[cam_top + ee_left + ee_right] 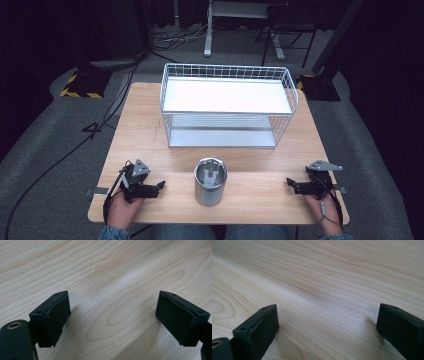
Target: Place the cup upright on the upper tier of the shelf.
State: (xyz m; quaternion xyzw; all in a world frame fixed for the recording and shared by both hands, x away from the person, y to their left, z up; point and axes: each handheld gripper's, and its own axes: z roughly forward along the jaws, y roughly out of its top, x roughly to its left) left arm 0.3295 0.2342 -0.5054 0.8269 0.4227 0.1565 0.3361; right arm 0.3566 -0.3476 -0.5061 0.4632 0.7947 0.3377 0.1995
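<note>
A metal cup [210,181] stood at the table's [150,130] near edge, between the left gripper [161,185] and right gripper [290,182], something metallic inside it. Both grippers rested with jaws spread wide, holding nothing. Behind stood a wire basket [228,106], its white shelf bare.

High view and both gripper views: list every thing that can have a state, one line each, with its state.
Left claw: open, empty, low over the wooden table.
Right claw: open, empty, low over the table.
Round silver metal can: upright, open-topped, standing between the claws, untouched.
White wire two-tier rack: upright at the table's far side, both shelves bare.
</note>
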